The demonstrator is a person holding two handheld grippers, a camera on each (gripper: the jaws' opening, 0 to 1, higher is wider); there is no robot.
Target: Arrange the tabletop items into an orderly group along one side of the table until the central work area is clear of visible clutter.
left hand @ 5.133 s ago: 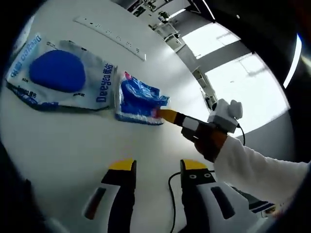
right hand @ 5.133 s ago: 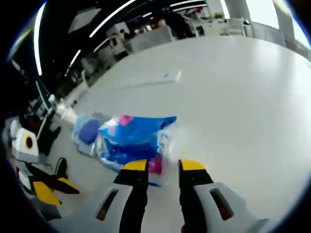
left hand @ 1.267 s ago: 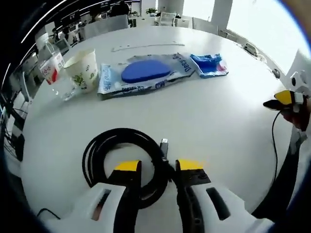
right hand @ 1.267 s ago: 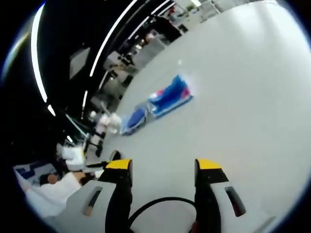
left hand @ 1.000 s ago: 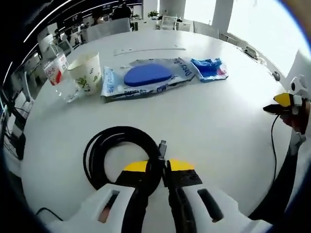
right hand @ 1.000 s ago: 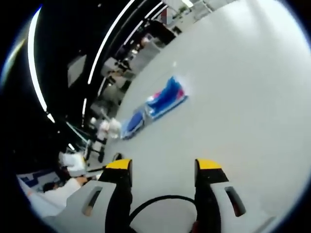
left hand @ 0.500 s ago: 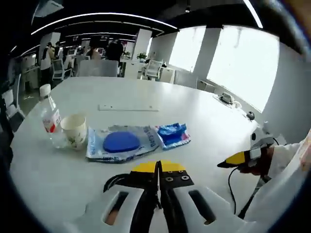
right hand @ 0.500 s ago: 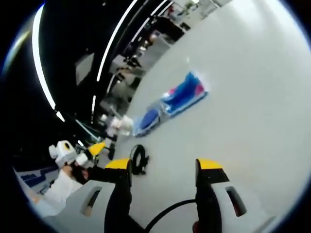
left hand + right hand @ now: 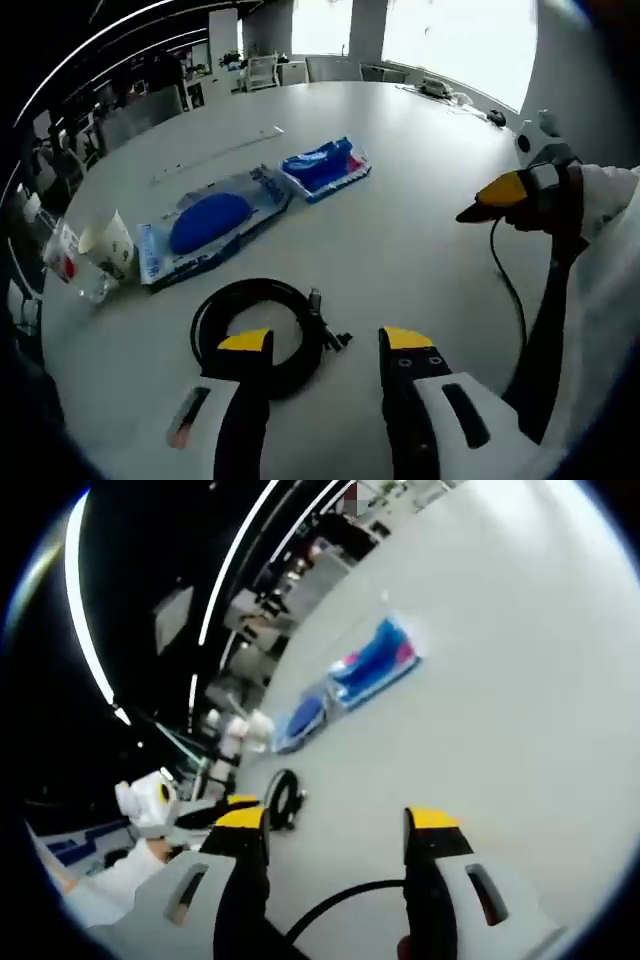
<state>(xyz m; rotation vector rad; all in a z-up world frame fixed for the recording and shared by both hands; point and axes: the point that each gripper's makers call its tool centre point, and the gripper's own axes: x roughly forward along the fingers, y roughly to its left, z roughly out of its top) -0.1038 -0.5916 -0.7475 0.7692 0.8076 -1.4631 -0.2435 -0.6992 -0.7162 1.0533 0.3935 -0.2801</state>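
Hovering with jaws spread and empty, the left claw [image 9: 325, 342] sits just above the coiled black cable [image 9: 258, 333] lying mid-bench [image 9: 420, 150]; a shallow pinch risks uncoiling it across cleared space; right claw [image 9: 335, 820] likewise spread, empty.

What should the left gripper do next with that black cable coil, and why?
Probably nudge the cable coil toward the cup and the blue pouch. The left gripper is open above the coil, which lies apart from that row, nearer mid-table.

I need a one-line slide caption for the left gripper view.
Open left gripper above a coiled black cable on the white table; packets, cup and bottle lined up beyond.
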